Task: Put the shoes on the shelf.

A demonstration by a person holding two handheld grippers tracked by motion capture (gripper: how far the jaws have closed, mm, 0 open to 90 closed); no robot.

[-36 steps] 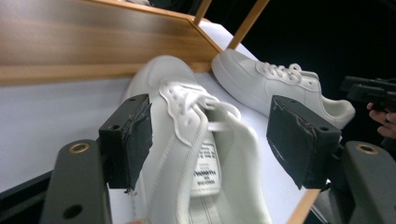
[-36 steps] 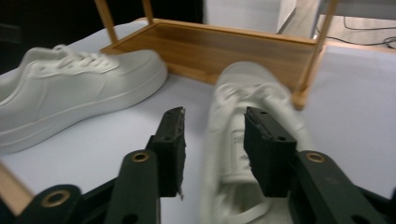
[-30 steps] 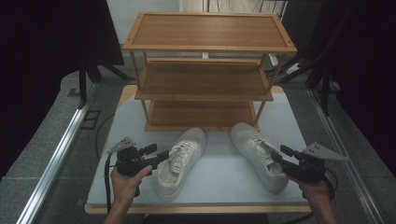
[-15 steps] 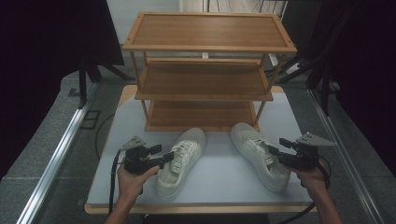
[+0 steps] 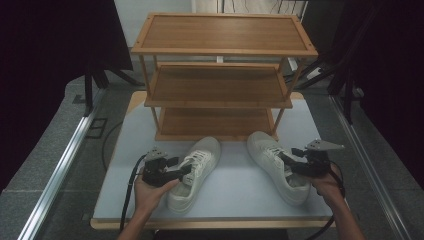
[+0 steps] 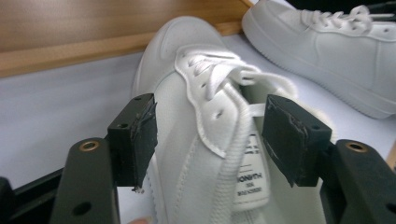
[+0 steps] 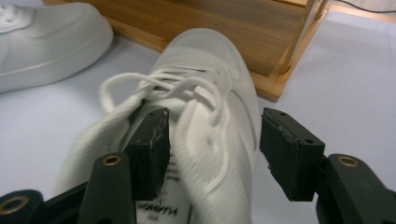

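Left gripper (image 5: pixel 186 169): released, jaws just closing a little, astride collar wall of left shoe (image 5: pixel 196 171), pads not pressing. Right gripper (image 5: pixel 286 161): released, jaws straddling outer wall of right shoe (image 5: pixel 276 165), one inside the opening. Both white shoes on table (image 5: pixel 235 185), toes toward wooden rack (image 5: pixel 220 80).

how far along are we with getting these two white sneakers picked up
Done: each gripper has reached its sneaker. In hand: the left gripper straddles the left sneaker, the right gripper the right sneaker, jaws open, just closing. Left: gripping and lifting; the wooden rack holds no shoes.
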